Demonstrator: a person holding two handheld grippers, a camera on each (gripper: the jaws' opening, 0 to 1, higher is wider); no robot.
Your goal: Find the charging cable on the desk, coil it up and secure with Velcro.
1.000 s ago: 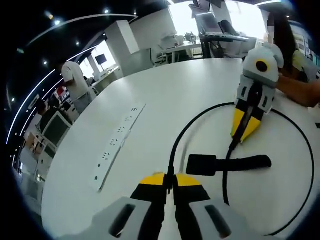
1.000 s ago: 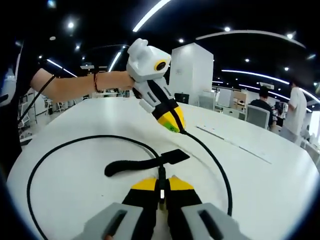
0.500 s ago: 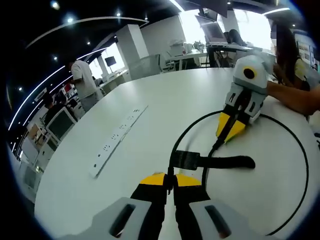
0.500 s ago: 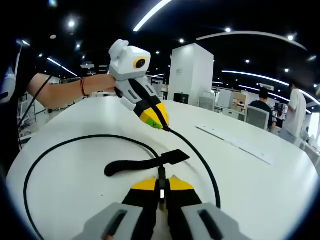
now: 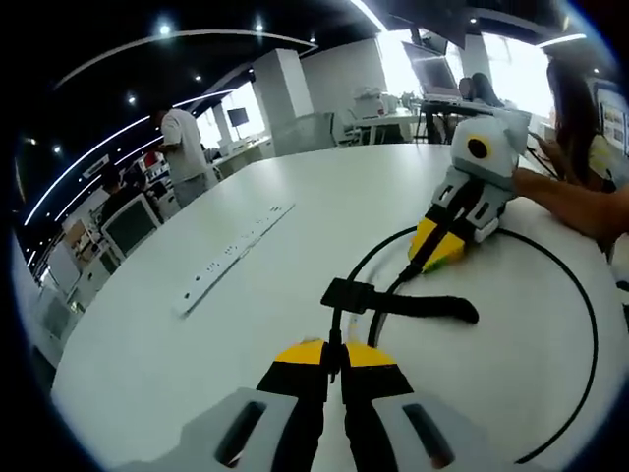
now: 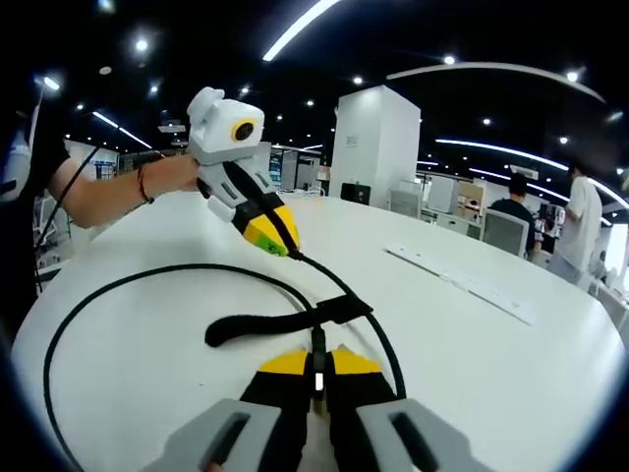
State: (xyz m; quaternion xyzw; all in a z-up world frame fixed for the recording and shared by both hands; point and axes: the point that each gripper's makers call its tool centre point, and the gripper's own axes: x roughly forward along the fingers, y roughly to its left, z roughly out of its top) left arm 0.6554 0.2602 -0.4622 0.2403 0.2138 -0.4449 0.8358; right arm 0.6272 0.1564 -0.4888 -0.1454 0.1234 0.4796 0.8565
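The fingers (image 5: 303,366) of the left gripper (image 5: 332,360) are pinched together on the one black charging cable (image 5: 580,295), and the right gripper (image 6: 316,366) likewise has its fingers (image 6: 280,366) closed on the same cable. One black Velcro strap (image 6: 280,323) sits on the cable between the two grippers, flat on the white table (image 6: 521,374). The cable sweeps in one wide loop over the table's middle. One white power strip (image 5: 231,258) lies apart, nearer the far edge. A hand (image 6: 172,177) holds the left gripper tilted down toward the table.
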